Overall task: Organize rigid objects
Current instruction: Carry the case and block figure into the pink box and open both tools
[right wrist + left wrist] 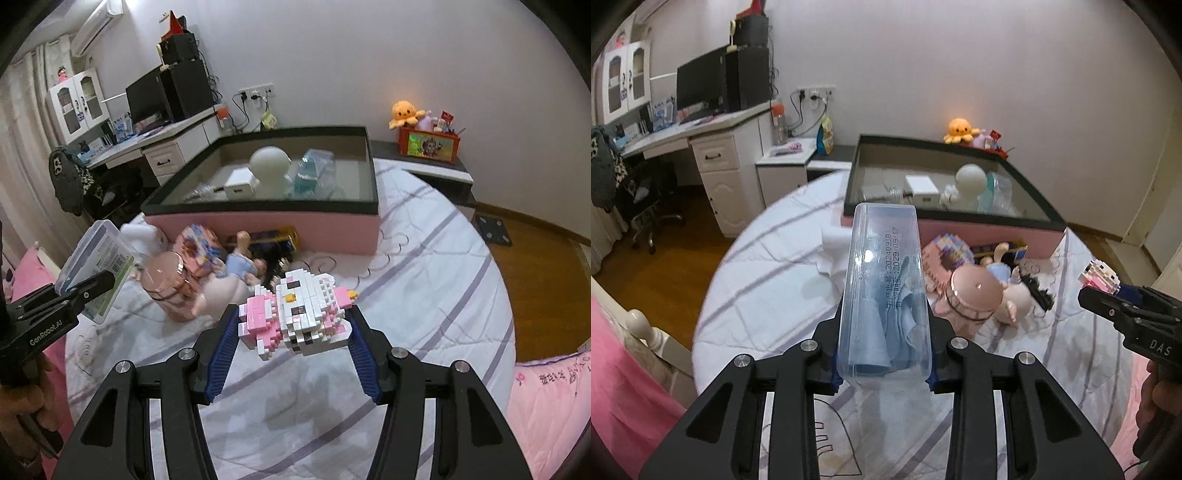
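Left wrist view: the left gripper (pixel 884 369) clamps a clear plastic case (pixel 884 291) above the bed (pixel 768 295). The right gripper (pixel 295 328) grips a pink-and-white brick toy (pixel 295 314), near the pink storage box (pixel 266 225).

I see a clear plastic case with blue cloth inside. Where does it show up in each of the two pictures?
Left wrist view: the clear plastic case fills the centre, clamped between the left gripper fingers.
Right wrist view: the same case sits at the far left edge, held above the bed.
Shared landmark: the pink storage box on the bed behind it.
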